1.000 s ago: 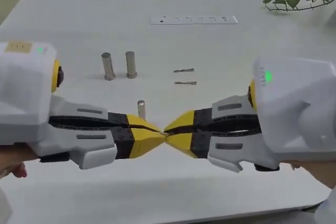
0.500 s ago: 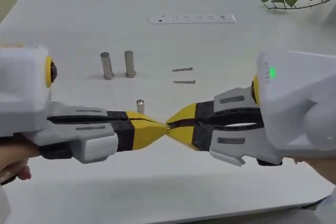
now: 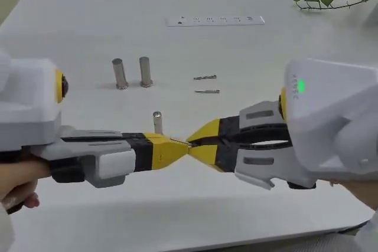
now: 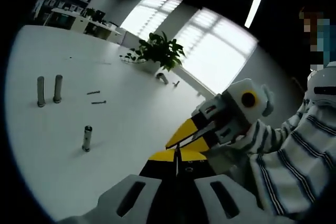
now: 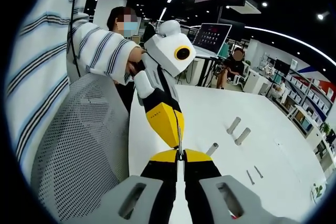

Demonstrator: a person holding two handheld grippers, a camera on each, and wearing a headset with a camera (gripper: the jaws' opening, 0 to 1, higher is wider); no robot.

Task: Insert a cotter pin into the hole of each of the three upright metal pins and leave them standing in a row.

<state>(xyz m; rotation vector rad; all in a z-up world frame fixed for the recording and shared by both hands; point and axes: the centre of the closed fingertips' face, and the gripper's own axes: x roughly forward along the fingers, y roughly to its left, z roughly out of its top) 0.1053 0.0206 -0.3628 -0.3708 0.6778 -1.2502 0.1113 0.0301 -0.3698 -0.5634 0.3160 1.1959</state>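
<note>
While both sets of jaws are squeezed shut tip to tip, the right hand-held gripper pinches a cotter pin lying along the left hand-held gripper. Can't tell if the left one grips it too. One metal pin stands on the tabletop just beyond the tips.

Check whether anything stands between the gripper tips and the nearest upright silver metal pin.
Nothing visible does: the upright silver metal pin stands just beyond the left gripper, with bare white table around it.

The left tongs have rolled about their length and sunk lower beside the right tongs.
</note>
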